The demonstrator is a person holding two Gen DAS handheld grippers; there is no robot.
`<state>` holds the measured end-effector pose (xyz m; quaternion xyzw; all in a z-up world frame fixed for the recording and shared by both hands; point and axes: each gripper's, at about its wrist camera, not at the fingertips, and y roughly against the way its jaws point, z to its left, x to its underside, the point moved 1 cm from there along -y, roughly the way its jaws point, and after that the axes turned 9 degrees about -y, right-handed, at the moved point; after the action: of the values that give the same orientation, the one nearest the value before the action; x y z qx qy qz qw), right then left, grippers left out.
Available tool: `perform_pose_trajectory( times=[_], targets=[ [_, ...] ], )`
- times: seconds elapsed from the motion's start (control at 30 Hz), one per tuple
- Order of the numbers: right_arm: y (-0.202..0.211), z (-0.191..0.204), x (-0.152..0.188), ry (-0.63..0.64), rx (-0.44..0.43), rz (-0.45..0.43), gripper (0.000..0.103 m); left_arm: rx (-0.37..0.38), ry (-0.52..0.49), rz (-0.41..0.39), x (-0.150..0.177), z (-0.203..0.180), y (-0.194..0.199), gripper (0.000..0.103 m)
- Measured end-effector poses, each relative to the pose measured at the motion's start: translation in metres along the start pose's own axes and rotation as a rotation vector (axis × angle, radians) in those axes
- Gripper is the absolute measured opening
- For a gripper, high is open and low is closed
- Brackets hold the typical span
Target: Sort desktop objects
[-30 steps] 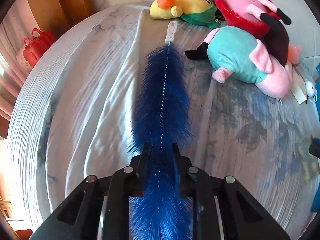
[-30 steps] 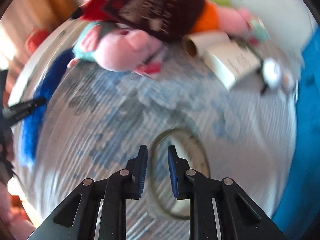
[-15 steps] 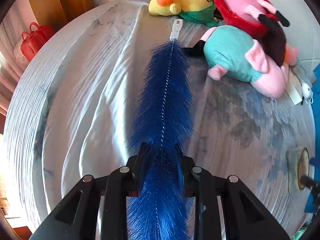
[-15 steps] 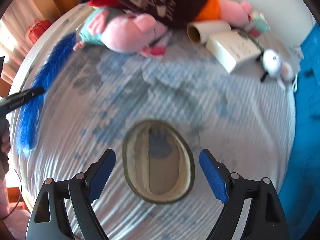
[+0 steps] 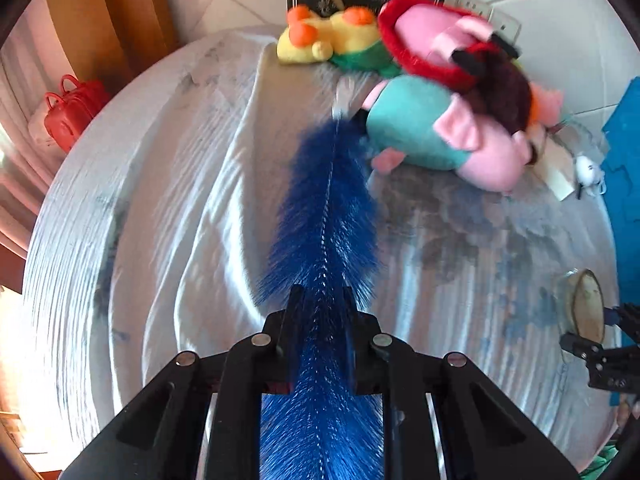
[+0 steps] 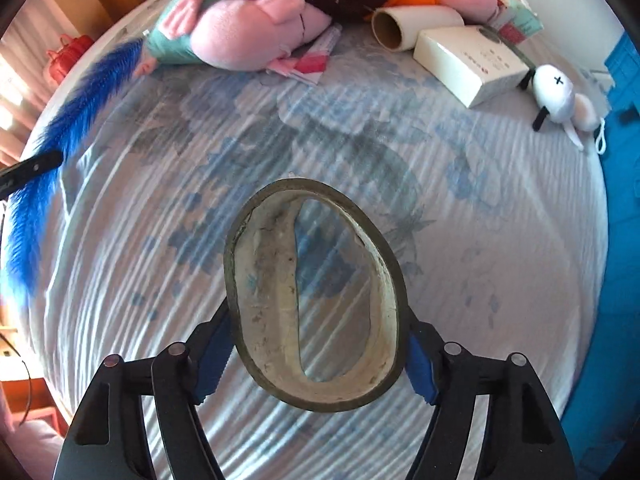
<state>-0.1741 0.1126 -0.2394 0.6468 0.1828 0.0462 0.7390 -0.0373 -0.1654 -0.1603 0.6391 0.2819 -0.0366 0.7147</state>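
A long blue fluffy brush [image 5: 328, 208] with a white handle tip runs away from me over the pale floral sheet [image 5: 160, 200]. My left gripper [image 5: 322, 296] is shut on its bristled shaft, jaws still closing, and the brush end hangs a little above the sheet. The right wrist view has the brush [image 6: 60, 128] at the left edge. A squashed oval tape roll [image 6: 264, 300], dirty cream inside, stands tilted between the blue pads of my right gripper [image 6: 316, 352]. The jaws are closing and both pads touch its sides. The roll [image 5: 586, 304] also appears at the right in the left wrist view.
Plush toys crowd the far side: a pink and teal pig [image 5: 432, 136], a yellow duck [image 5: 328, 40], a red one [image 5: 424, 40]. A cardboard tube [image 6: 400, 26], a white box [image 6: 468, 62] and a small white plush [image 6: 556, 92] lie far right. A red bag [image 5: 70, 116] sits beyond the left edge.
My right jaws opened wide from shut, came down around the tape roll and closed onto its sides. My left gripper rose with the brush, whose far end swung toward the pig.
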Motion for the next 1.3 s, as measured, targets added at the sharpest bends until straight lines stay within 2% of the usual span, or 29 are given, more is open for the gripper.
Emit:
perform_pose_trajectory(
  times=[0.3, 0.37, 0.53, 0.67, 0.73, 0.87, 0.97, 1.03, 1.1, 1.13, 1.2, 1.3],
  targets=[
    [0.067, 0.014, 0.005, 0.056, -0.032, -0.167, 0.072, 0.005, -0.01, -0.149, 0.003, -0.02, 0.074, 0.013],
    [0.077, 0.021, 0.008, 0.062, -0.038, -0.202, 0.072, 0.001, -0.025, -0.186, 0.006, -0.027, 0.089, 0.002],
    [0.113, 0.025, 0.018, 0.073, -0.044, -0.29, 0.072, 0.014, -0.071, -0.245, 0.012, -0.045, 0.124, 0.002],
    [0.119, 0.019, 0.029, 0.059, -0.05, -0.301, 0.072, 0.022, -0.1, -0.181, 0.024, -0.056, 0.105, 0.002],
    [0.111, 0.015, 0.034, 0.049, -0.048, -0.28, 0.072, 0.02, -0.061, -0.099, 0.029, -0.055, 0.079, 0.003],
    [0.081, 0.006, 0.043, 0.021, -0.027, -0.202, 0.072, 0.082, 0.016, -0.02, 0.032, -0.055, 0.044, 0.004],
    [0.062, -0.004, 0.05, -0.003, -0.013, -0.157, 0.072, 0.082, 0.037, 0.003, 0.025, -0.064, 0.03, 0.019],
    [0.053, -0.01, 0.052, -0.011, -0.002, -0.145, 0.072, 0.108, 0.058, -0.019, 0.017, -0.071, 0.024, 0.04],
    [0.045, -0.017, 0.051, -0.027, 0.014, -0.137, 0.072, 0.146, 0.082, -0.044, 0.008, -0.078, 0.019, 0.047],
    [0.042, -0.02, 0.05, -0.035, 0.022, -0.136, 0.072, 0.144, 0.083, -0.053, 0.003, -0.082, 0.015, 0.056],
    [0.034, -0.026, 0.048, -0.054, 0.033, -0.126, 0.072, 0.103, 0.087, -0.013, -0.003, -0.093, -0.008, 0.063],
    [0.018, -0.035, 0.046, -0.075, 0.047, -0.107, 0.072, 0.078, 0.11, 0.107, 0.005, -0.1, -0.048, 0.063]
  ],
)
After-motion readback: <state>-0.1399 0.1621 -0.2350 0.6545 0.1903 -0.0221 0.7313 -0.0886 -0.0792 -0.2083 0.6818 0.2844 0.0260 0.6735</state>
